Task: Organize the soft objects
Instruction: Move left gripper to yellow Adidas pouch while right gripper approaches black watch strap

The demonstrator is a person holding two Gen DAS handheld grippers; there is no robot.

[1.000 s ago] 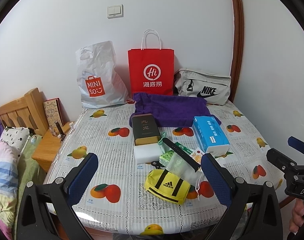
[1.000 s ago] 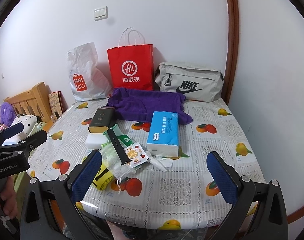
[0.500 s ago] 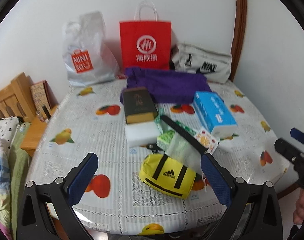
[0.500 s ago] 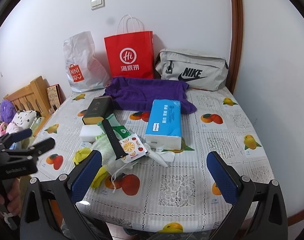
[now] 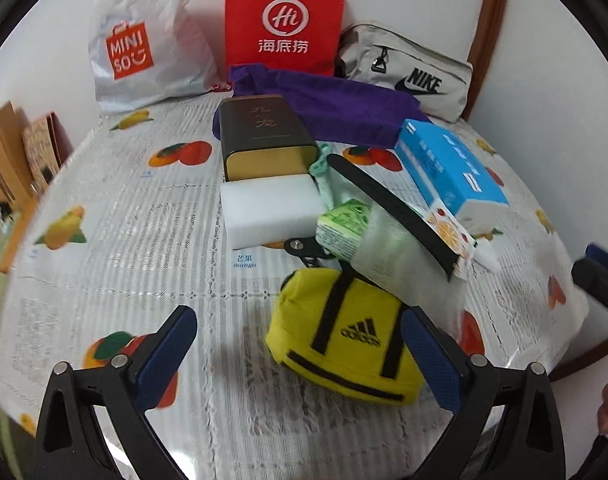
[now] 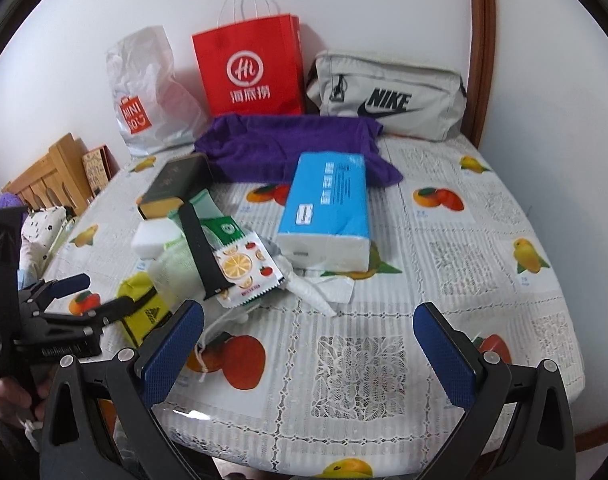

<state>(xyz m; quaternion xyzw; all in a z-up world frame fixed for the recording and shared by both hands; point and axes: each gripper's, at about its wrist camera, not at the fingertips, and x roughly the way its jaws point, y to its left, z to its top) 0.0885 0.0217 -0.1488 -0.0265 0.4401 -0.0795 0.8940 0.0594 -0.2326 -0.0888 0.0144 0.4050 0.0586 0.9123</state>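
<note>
While both tools hang over the near edge of the table (image 6: 444, 216), each has its fingers spread wide with nothing between them. Left tool (image 5: 299, 344) sits low over the fruit-print cloth, its right finger (image 5: 432, 364) just beside, perhaps touching, the yellow pouch (image 5: 344, 340), which lies flat with its near end between the fingers. Taking that pouch as the landmark: a clear mesh bag (image 5: 392, 256) leans on its far edge, and a black strap (image 5: 388, 208) runs across the bag. Just beyond the pouch lies a green packet (image 5: 344, 224), with a white sponge (image 5: 271, 212) beyond and to the left, touching a dark tin (image 5: 263, 136) further back. A blue tissue pack (image 5: 448, 168) rests beyond and to the right of the pouch, with a fruit-print sachet (image 6: 243, 268) between them under the strap's end. Well behind the pouch a purple cloth (image 5: 344, 108) is spread, and against the wall stand a Miniso bag (image 5: 143, 44), a red paper bag (image 5: 283, 20) and a grey Nike bag (image 5: 408, 72). Right tool (image 6: 308, 348) hovers to the right of the pouch, above bare cloth, well apart from the tissue pack. A hand (image 6: 7, 396) grips the left tool's handle.
</note>
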